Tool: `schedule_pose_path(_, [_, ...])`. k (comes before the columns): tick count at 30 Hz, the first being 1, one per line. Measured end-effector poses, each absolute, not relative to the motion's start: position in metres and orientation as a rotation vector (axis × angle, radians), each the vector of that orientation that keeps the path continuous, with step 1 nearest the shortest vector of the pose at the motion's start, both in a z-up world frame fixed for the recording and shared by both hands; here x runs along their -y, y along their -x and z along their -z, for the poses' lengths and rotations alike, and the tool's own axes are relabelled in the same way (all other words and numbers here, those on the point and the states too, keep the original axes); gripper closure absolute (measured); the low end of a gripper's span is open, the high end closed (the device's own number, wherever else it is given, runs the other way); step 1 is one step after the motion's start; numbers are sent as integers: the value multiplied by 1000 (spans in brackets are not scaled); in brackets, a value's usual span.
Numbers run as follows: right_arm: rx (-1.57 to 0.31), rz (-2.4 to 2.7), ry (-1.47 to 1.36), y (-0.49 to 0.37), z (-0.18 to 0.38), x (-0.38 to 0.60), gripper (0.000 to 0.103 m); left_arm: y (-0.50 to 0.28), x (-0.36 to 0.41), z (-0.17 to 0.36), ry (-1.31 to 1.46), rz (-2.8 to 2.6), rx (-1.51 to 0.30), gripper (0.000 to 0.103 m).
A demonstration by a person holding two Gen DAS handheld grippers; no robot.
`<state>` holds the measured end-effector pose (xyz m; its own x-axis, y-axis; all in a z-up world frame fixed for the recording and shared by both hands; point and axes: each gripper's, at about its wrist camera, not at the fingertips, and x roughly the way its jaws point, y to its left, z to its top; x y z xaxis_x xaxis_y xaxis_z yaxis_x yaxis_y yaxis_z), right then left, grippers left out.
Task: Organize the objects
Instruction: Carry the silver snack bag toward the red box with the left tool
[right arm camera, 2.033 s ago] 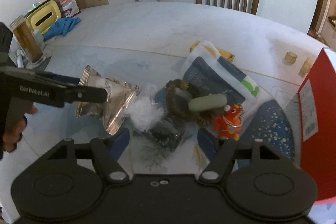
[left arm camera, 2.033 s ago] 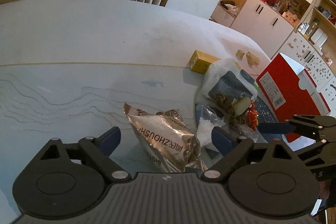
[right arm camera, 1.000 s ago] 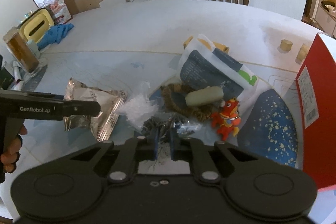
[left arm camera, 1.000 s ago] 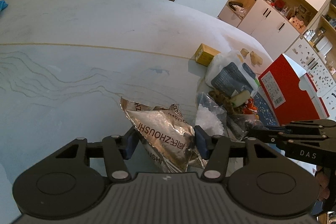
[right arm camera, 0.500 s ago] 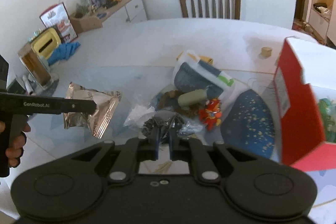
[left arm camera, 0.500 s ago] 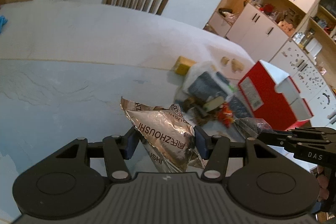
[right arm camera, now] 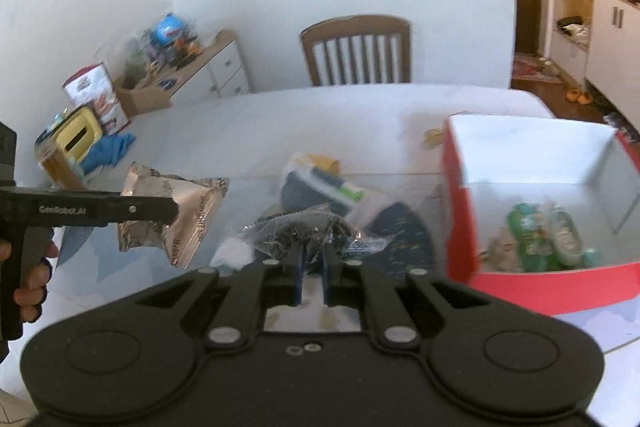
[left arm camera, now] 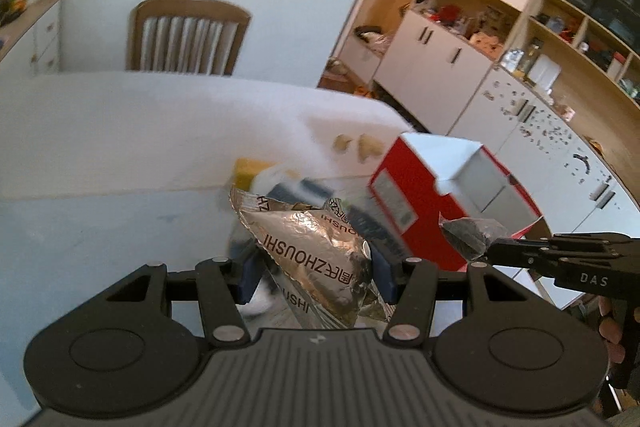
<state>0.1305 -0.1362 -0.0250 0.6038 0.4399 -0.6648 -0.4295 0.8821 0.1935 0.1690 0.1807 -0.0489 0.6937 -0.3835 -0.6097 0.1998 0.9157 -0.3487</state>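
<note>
My left gripper (left arm camera: 314, 273) is shut on a silver foil snack bag (left arm camera: 316, 247) and holds it above the table; the bag also shows in the right wrist view (right arm camera: 176, 215). My right gripper (right arm camera: 311, 259) is shut on a clear plastic bag of dark stuff (right arm camera: 296, 231), lifted off the table; this bag shows in the left wrist view (left arm camera: 470, 233) just in front of the red box (left arm camera: 416, 207). The open red box (right arm camera: 460, 211) stands at the right and holds green bottles (right arm camera: 540, 231).
A pile stays on the table: a white and blue plastic bag (right arm camera: 320, 187), a dark blue speckled cloth (right arm camera: 400, 239), a yellow box (left arm camera: 246, 175). A wooden chair (right arm camera: 356, 51) stands behind the table. A yellow tissue box (right arm camera: 78, 139) and blue cloth (right arm camera: 108, 153) lie at far left.
Both grippers closed on their bags and lifted them off the table. Both have risen and the right one has swung toward the red box, whose inside now shows.
</note>
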Motion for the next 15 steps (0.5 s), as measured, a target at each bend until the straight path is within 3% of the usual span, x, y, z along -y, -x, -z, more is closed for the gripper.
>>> schedule_pose_path(15, [-695,-363,-78,-151,10,246,95,-211,-55,13,176,499,-702,48])
